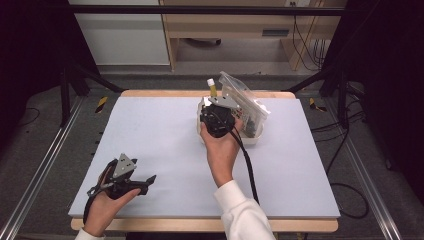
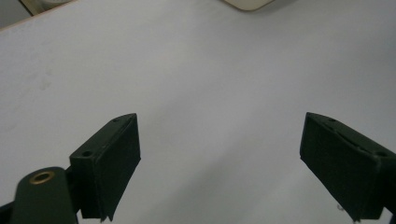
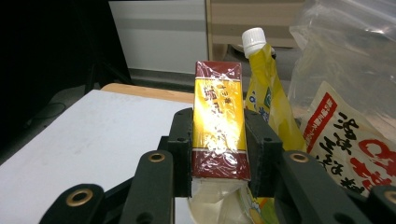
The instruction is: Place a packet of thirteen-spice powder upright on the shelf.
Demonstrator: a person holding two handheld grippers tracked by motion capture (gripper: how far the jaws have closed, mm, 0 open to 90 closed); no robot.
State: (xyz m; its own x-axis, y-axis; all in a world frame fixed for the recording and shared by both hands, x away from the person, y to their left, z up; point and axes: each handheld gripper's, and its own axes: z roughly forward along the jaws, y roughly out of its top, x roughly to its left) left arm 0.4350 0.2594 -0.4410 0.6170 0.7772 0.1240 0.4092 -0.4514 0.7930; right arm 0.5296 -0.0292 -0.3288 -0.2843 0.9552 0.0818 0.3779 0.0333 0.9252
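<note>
Your right tool (image 3: pixel 218 154) clamped one red-and-gold box (image 3: pixel 219 126) above the white tray (image 1: pixel 256 138) at the bench's (image 1: pixel 150 130) far side. One yellow pouch (image 3: pixel 267 88) and one clear bag (image 1: pixel 243 100) stood beside it. Your left tool (image 2: pixel 219 163) gaped wide, holding nothing.

The high view looks forward and down on the pale grey rectangular tabletop (image 1: pixel 165 145) from its near edge. The left gripper view skims it closely. The right gripper view faces its far edge, sharing the cream plastic tub (image 1: pixel 250 139).
</note>
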